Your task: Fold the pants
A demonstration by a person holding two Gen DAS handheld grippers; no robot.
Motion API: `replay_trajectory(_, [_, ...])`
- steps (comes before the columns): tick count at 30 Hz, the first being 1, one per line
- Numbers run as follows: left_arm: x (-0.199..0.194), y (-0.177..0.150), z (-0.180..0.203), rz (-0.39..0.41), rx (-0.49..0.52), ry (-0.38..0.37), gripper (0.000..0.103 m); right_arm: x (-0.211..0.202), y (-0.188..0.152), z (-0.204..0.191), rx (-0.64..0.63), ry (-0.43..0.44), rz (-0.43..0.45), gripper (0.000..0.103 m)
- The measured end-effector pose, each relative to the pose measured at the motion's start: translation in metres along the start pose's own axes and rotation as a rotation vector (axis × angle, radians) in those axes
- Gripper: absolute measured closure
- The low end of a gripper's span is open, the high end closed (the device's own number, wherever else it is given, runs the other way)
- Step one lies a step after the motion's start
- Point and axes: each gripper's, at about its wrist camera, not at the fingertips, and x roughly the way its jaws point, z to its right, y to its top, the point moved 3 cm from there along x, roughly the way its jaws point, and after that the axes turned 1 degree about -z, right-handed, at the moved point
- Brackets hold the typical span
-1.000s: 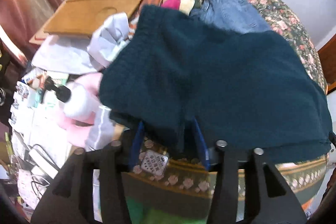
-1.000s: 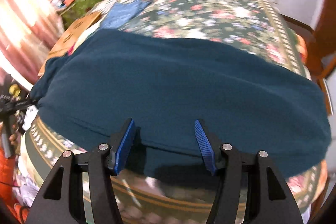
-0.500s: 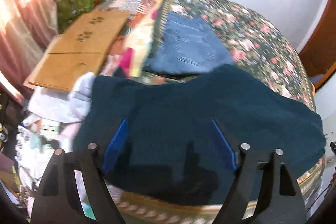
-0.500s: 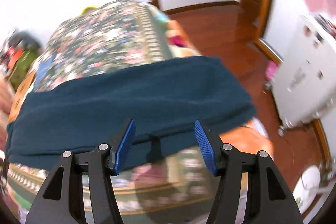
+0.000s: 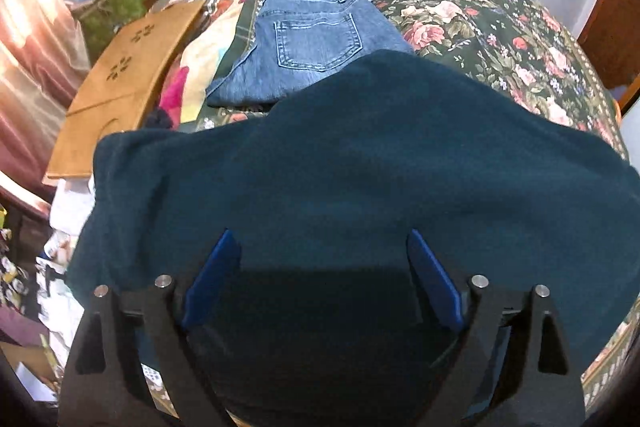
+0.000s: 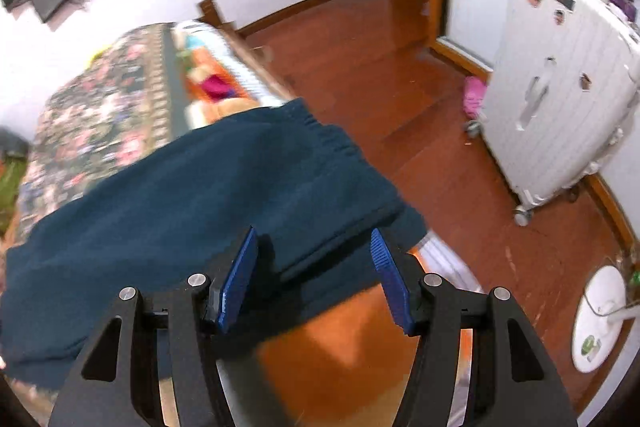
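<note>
both fingers (image 5: 324,279) (image 6: 314,279) pairs spread wide, seemingly gripping nothing, over one teal pants (image 5: 360,179).

Left tool (image 5: 320,279) released teal pants (image 5: 360,187), jaws spread; right tool (image 6: 314,277) swung toward cuff.

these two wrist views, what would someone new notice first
The big dark teal pants dominate both views, spread across the near edge of the floral bedspread, with the open left gripper and open right gripper poised over them. Behind them in the left wrist view lie folded blue jeans. In the right wrist view, a white suitcase stands on the red wooden floor.
</note>
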Motion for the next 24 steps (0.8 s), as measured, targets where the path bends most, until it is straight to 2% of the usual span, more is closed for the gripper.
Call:
replay_trajectory(3, [-0.001, 0.000, -0.001, 0.006, 0.008, 0.016, 0.012, 0.014, -0.001, 0.012, 0.092, 0.065, -0.028, 0.052])
replay_trajectory(5, [-0.001, 0.000, 0.000, 0.009, 0.010, 0.025, 0.012, 0.014, 0.000, 0.020, 0.135, 0.082, -0.024, 0.075])
replay_trajectory(7, [-0.001, 0.001, 0.002, 0.010, 0.017, 0.035, 0.012, 0.009, 0.003, 0.021, 0.134, 0.101, -0.009, 0.091])
replay_trajectory(8, [-0.001, 0.001, 0.002, 0.010, 0.019, 0.039, 0.012, 0.006, 0.005, 0.019, 0.119, 0.108, -0.005, 0.094])
replay_trajectory(11, [-0.003, 0.001, 0.004, 0.010, 0.025, 0.054, 0.012, -0.020, 0.013, 0.010, 0.032, 0.049, 0.085, 0.096])
replay_trajectory(14, [-0.005, 0.000, 0.005, 0.017, 0.038, 0.067, 0.012, -0.043, 0.019, 0.018, 0.058, 0.065, 0.123, 0.096])
replay_trajectory(16, [-0.006, 0.000, 0.006, 0.023, 0.043, 0.072, 0.012, -0.034, 0.017, 0.021, 0.046, 0.047, 0.093, 0.096])
replay_trajectory(20, [-0.009, -0.001, 0.005, 0.023, 0.051, 0.065, 0.012, -0.001, -0.003, 0.016, -0.004, -0.021, -0.055, 0.093])
replay_trajectory(24, [-0.022, -0.005, 0.005, 0.031, 0.071, 0.031, 0.012, -0.025, -0.010, 0.005, -0.011, -0.031, -0.034, 0.085])
